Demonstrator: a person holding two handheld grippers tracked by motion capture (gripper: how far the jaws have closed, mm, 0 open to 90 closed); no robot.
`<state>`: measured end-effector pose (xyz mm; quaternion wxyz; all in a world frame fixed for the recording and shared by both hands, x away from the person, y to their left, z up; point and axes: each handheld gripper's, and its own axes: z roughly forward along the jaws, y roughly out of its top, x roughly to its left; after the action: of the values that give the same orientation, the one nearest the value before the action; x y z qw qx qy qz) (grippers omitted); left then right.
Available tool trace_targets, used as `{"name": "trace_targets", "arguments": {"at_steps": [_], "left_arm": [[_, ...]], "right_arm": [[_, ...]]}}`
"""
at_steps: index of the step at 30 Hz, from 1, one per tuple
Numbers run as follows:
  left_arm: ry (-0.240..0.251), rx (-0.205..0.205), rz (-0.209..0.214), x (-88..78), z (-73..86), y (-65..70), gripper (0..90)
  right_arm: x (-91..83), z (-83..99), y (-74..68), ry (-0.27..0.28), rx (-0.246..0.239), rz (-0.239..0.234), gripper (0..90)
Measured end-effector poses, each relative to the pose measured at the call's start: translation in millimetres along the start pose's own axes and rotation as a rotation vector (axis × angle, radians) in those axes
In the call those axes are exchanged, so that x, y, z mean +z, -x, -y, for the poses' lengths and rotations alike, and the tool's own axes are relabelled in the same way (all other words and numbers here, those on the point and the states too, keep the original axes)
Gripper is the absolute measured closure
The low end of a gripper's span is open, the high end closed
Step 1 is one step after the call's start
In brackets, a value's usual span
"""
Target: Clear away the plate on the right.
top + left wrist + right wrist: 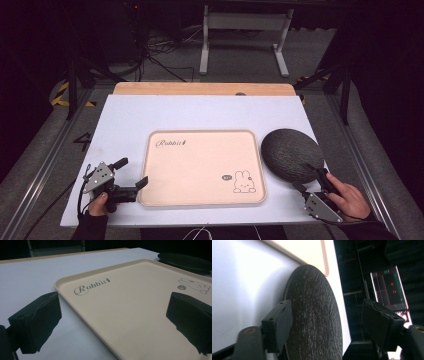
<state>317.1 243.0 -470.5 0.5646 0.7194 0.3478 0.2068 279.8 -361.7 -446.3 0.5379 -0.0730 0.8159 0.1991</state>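
Item 1, left claw [131,174]: resting at the near left of the white surface [130,117], jaws standing wide apart and gripping nothing. In the left gripper view one jaw is sitting over the bare surface and the other over the tray, so the near left rim is lying between them, untouched.

Item 2, tray [202,200]: beige, rectangular, lying flat mid-surface, carrying "Rabbit" lettering and a rabbit drawing, otherwise bare.

Item 3, plate [290,152]: dark, round, textured, lying just beside the tray's right edge, apart from it.

Item 4, right claw [308,178]: reaching at the plate's near right edge, jaws partly open. In the right gripper view one jaw is sitting at the rim and the other is standing off beyond it; no pinch yet.

Handling note, as judged: the plate looks thin and low, so the right claw is needing one jaw slid under the rim and one above before closing, gripping well in from the edge and lifting level.
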Motion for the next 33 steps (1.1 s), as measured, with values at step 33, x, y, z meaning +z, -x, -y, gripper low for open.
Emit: {"name": "trace_targets", "arguments": {"at_steps": [33], "left_arm": [[-0.001,-0.004,-0.002,0.0,0.0,-0.2,0.8]], "right_arm": [[20.6,4.1,-25.2,-0.014,-0.100,-0.003,40.8]]}}
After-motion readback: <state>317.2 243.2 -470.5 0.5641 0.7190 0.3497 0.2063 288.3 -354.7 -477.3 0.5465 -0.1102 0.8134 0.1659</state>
